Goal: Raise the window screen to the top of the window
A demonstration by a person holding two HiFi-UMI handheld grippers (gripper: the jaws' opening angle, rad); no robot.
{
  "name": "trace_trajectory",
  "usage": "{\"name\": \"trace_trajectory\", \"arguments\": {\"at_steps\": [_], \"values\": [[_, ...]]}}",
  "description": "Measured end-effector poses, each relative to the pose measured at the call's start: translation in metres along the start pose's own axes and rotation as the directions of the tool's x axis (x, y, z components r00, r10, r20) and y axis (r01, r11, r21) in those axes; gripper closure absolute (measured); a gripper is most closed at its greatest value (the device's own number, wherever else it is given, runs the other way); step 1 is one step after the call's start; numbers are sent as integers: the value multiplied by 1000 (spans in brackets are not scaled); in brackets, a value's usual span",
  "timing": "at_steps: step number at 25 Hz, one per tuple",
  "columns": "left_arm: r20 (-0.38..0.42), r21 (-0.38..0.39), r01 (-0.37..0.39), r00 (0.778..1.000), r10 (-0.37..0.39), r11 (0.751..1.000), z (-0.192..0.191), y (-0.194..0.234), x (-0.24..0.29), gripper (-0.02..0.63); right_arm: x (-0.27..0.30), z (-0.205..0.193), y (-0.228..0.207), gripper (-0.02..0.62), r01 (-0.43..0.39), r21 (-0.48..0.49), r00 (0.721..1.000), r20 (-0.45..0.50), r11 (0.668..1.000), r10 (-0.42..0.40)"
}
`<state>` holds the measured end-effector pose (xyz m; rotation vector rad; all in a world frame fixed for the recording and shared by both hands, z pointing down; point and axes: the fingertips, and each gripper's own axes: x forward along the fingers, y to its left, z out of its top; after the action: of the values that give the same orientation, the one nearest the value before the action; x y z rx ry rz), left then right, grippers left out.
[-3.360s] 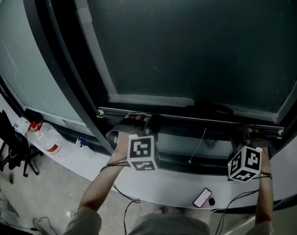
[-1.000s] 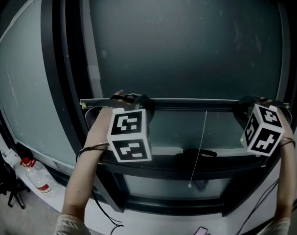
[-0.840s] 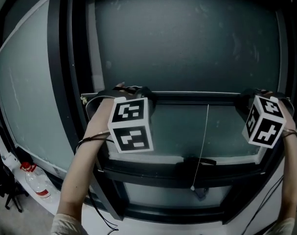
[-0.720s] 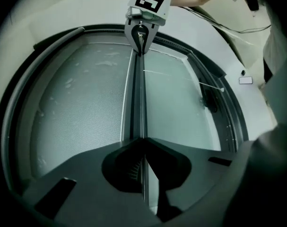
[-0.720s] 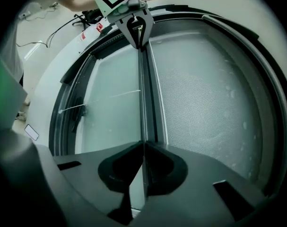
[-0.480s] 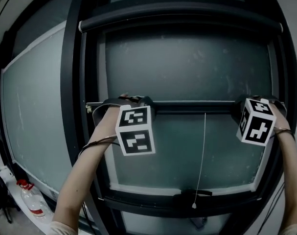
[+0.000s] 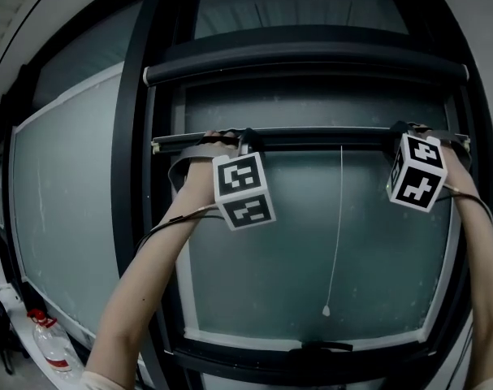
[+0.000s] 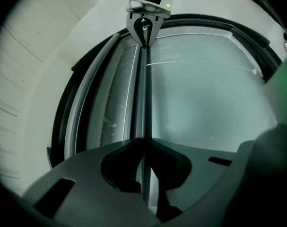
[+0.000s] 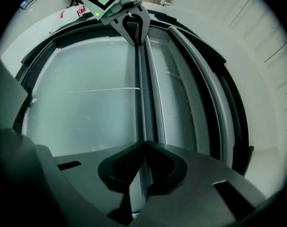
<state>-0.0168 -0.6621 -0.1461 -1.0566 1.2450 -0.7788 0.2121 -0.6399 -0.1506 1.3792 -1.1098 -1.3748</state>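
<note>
Glass [image 7: 67, 218] panes fill the dim view. Left gripper [image 8: 144, 143] and right gripper [image 9: 143, 145] jaws clamp the screen bar [image 7: 327, 139]. Bottle [image 7: 51, 344] stands half-seen below.

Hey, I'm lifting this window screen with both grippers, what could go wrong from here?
The left hand-held gripper and right hand-held gripper each pinch only the thin bar; if one slips, the bar may tilt and jam in its tracks. The bar sits close under the top housing, so a hard push could bang it. The cord hangs loose and might snag.
</note>
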Motion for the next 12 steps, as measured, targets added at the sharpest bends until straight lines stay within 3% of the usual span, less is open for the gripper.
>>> {"name": "trace_trajectory", "arguments": {"at_steps": [8, 12], "values": [[-19, 45, -141, 990, 142, 989, 2, 53, 18, 588, 11, -1, -54, 577, 146, -2, 989, -9, 989, -146], [-29, 60, -144, 989, 146, 988, 1, 62, 22, 588, 13, 1, -63, 577, 188, -5, 982, -7, 982, -188]]}}
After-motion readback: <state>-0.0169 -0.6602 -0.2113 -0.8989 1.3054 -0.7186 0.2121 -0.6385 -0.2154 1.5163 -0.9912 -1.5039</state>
